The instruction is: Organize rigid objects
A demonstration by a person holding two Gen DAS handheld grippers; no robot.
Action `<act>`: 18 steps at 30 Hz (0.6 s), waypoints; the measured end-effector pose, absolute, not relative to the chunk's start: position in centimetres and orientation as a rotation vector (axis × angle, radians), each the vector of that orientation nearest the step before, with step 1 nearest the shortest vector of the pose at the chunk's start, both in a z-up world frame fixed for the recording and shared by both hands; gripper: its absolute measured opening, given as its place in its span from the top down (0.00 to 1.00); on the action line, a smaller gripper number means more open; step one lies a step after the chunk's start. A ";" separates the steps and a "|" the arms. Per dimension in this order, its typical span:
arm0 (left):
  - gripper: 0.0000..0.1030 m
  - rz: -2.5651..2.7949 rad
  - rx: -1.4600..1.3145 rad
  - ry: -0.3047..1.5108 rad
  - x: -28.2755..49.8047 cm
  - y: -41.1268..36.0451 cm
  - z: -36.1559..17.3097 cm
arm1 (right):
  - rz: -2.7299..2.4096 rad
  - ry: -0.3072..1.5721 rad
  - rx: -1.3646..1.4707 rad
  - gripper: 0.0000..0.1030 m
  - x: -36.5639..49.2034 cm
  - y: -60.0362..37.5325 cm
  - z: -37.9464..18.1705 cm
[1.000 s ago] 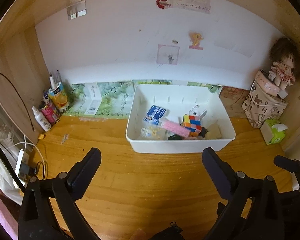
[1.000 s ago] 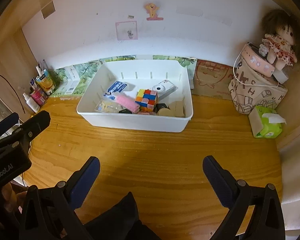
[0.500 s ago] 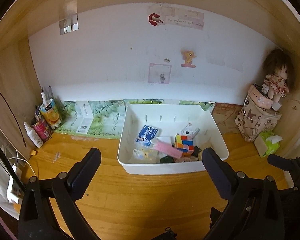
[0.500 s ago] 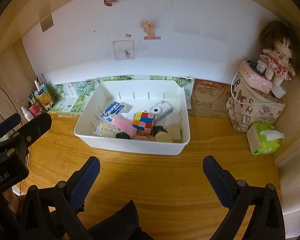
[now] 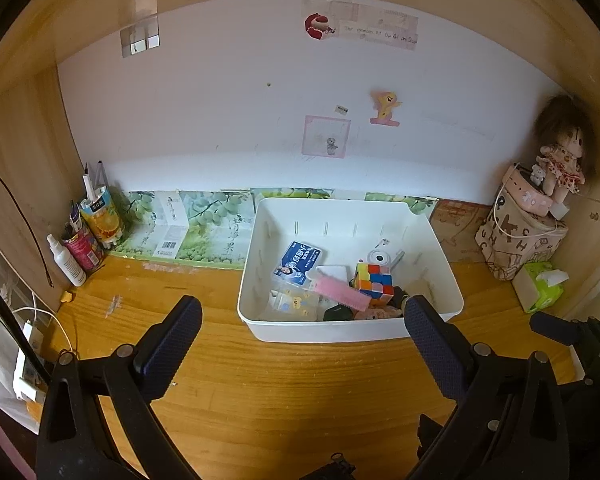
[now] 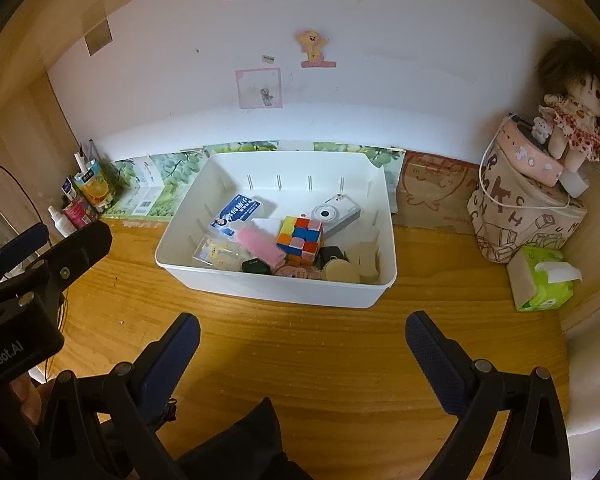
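A white bin (image 5: 340,330) (image 6: 268,286) stands on the wooden desk against the back wall. In it lie a colour cube (image 5: 374,284) (image 6: 300,238), a pink brush (image 5: 342,290) (image 6: 260,245), a blue box (image 5: 298,262) (image 6: 236,210), a white toy camera (image 5: 378,257) (image 6: 334,213) and several small items. My left gripper (image 5: 302,336) is open and empty, in front of the bin. My right gripper (image 6: 302,352) is open and empty, further back over bare desk. The left gripper also shows at the left edge of the right wrist view (image 6: 40,252).
Bottles and a pen cup (image 5: 88,232) stand in the left corner with a white cable (image 5: 28,328) nearby. A printed bag with a doll (image 5: 560,152) on it and a green tissue pack (image 5: 540,286) stand at the right. Cartons (image 5: 188,226) lean on the wall.
Both grippers have drawn back and risen from the bin, which now looks smaller and lower in both views. Both stay open and empty.
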State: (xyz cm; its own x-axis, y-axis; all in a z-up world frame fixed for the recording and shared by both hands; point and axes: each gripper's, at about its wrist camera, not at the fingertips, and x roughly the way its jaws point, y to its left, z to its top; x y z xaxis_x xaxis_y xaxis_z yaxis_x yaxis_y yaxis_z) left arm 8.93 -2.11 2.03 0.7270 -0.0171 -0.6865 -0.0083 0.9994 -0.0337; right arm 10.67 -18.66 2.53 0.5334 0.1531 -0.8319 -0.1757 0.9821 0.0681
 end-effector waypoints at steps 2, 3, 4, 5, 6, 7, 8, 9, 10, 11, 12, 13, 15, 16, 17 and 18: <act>0.02 -0.005 -0.035 0.757 8.9 -2.1 2.0 | 0.197 0.995 -0.025 0.00 10.7 -18.6 2.5; 0.02 -0.003 -0.035 0.757 8.9 -2.1 2.0 | 0.199 0.996 -0.026 0.00 10.8 -18.6 2.4; 0.02 -0.003 -0.035 0.758 9.0 -2.1 2.0 | 0.201 0.998 -0.027 0.00 10.8 -18.5 2.4; 0.02 -0.001 -0.035 0.759 9.0 -2.1 2.0 | 0.202 1.000 -0.029 0.00 10.8 -18.5 2.4; 0.02 0.000 -0.035 0.760 9.0 -2.1 2.0 | 0.203 1.001 -0.029 0.00 10.8 -18.5 2.4; 0.02 0.001 -0.033 0.761 9.0 -2.1 1.9 | 0.205 1.003 -0.028 0.00 10.9 -18.4 2.3; 0.02 0.004 -0.030 0.763 9.0 -2.1 1.9 | 0.205 1.004 -0.028 0.00 10.9 -18.4 2.3; 0.02 0.007 -0.026 0.766 9.1 -2.1 1.8 | 0.204 1.005 -0.028 0.00 10.9 -18.4 2.3; 0.02 0.005 -0.027 0.769 9.1 -2.1 1.8 | 0.203 1.006 -0.029 0.00 10.9 -18.4 2.3; 0.02 0.005 -0.028 0.771 9.2 -2.1 1.7 | 0.203 1.007 -0.029 0.00 10.9 -18.4 2.3; 0.02 0.007 -0.027 0.772 9.2 -2.0 1.7 | 0.204 1.008 -0.027 0.00 10.9 -18.4 2.3; 0.02 0.008 -0.027 0.772 9.1 -2.0 1.7 | 0.204 1.010 -0.026 0.00 10.9 -18.4 2.2; 0.02 0.010 -0.026 0.772 9.2 -2.0 1.7 | 0.203 1.014 -0.024 0.00 11.0 -18.4 2.1; 0.02 0.012 -0.026 0.771 9.2 -2.0 1.7 | 0.202 1.016 -0.024 0.00 11.0 -18.5 2.1; 0.02 0.011 -0.027 0.772 9.2 -1.9 1.7 | 0.202 1.018 -0.023 0.00 11.0 -18.5 2.0; 0.02 0.011 -0.026 0.774 9.2 -1.9 1.7 | 0.203 1.020 -0.022 0.00 11.0 -18.4 2.0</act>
